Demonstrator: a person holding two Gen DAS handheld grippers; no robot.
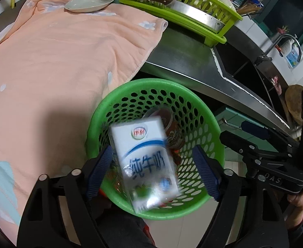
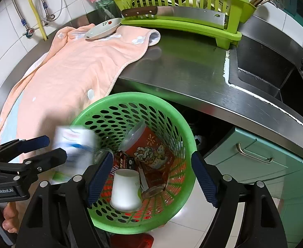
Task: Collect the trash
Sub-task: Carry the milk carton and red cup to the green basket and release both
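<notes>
1. Milk carton (image 1: 146, 163), blurred, sits between the spread fingers of the left gripper (image 1: 152, 171) above the green basket (image 1: 101, 111), pads clear of it.
2. Right gripper (image 2: 151, 175): fingers apart, empty, over the basket's paper cup (image 2: 125, 189).

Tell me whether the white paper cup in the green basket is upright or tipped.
Upside down: the white paper cup stands mouth-down, closed base up, on the green perforated plastic basket floor.

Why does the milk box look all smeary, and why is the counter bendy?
Left wrist view: the milk box is blurred, sitting loose between the open left gripper pads over the green basket. Right wrist view: it is smeared even more, while the white cup stays sharp. Both views: the fisheye lens bends the counter edge into a curve.
</notes>
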